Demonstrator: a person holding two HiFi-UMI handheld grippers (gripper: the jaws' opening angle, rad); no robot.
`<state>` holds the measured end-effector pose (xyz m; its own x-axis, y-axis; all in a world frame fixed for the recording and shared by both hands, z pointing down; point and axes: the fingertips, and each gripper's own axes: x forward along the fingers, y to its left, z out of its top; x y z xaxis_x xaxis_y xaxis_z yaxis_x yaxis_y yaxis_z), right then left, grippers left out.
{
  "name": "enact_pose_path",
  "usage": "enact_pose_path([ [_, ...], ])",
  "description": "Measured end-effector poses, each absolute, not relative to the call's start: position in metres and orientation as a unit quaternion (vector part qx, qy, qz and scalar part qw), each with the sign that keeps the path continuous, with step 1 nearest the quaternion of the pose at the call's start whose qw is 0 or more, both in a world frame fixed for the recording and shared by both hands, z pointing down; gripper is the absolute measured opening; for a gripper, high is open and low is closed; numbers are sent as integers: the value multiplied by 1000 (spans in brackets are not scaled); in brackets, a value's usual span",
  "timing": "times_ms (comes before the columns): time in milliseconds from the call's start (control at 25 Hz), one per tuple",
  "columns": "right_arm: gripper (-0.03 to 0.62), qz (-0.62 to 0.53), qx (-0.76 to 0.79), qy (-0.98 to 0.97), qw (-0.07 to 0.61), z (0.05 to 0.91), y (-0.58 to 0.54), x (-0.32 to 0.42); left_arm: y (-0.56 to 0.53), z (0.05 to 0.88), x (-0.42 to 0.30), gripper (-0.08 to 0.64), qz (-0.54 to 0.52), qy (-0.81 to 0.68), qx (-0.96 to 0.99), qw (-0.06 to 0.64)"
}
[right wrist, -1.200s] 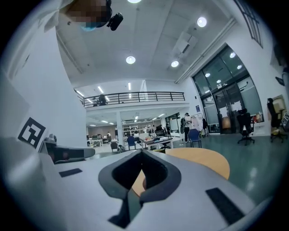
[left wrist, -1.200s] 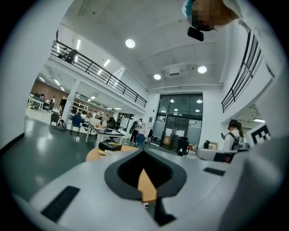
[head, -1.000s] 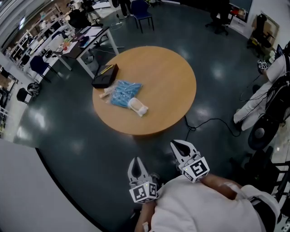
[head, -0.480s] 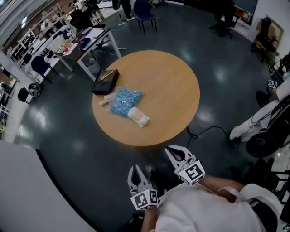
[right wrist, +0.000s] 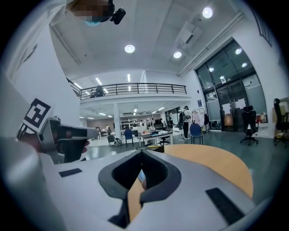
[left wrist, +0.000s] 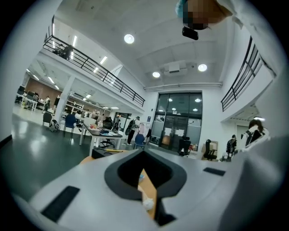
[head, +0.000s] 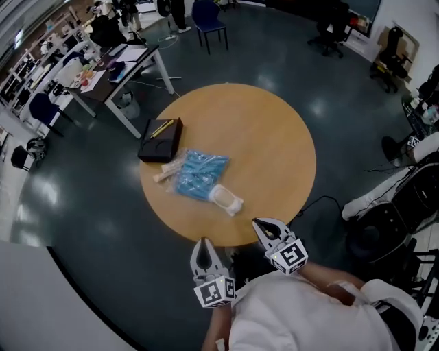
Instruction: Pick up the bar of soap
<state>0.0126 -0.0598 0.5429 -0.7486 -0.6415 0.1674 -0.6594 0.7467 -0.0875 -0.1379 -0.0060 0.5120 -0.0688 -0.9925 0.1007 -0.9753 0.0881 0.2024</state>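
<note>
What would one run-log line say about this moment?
left gripper shut, empty | right gripper shut, empty | both near table edge | soap on table beside blue bag, untouched

1. On the tabletop (head: 274,137), the box (head: 161,139) lies at the left edge.
2. The bag (head: 200,175) lies just before the box, nearer the person.
3. The bar of soap (head: 226,199) lies just beside the bag's near right corner, close to the tabletop's near rim.

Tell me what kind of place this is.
Probably a large open-plan office or lab hall: a cluttered grey work desk with a blue chair nearby, a railed mezzanine balcony overhead, and tall glass entrance doors.
</note>
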Motion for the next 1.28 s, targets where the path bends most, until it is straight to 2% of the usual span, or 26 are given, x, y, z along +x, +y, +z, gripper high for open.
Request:
enact_pose_path([
  [240,14,80,372,-919,100,570,-106,-21,-50,515,-175,6,-45,-711,690,130],
  [480,15,95,351,-912,189,628,-138,-57,-76,524,-192,6,-42,-705,693,147],
  [680,18,114,337,-889,290,697,-169,-70,-91,534,-201,6,-38,-709,687,154],
  [720,29,121,327,-884,310,710,-172,-73,-93,538,-203,6,-35,-711,684,157],
  [760,87,132,314,-880,331,724,-173,-78,-93,541,-205,6,-33,-713,682,162],
  [800,176,142,299,-876,351,737,-173,-83,-93,543,-207,6,-32,-715,679,166],
  [840,219,147,286,-871,370,749,-174,-87,-94,544,-208,6,-30,-716,676,170],
  [1000,256,143,265,-853,426,780,-176,-90,-94,548,-210,6,-23,-718,672,180],
  [1280,279,139,229,-848,457,799,-175,-100,-96,554,-212,6,-27,-725,661,193],
])
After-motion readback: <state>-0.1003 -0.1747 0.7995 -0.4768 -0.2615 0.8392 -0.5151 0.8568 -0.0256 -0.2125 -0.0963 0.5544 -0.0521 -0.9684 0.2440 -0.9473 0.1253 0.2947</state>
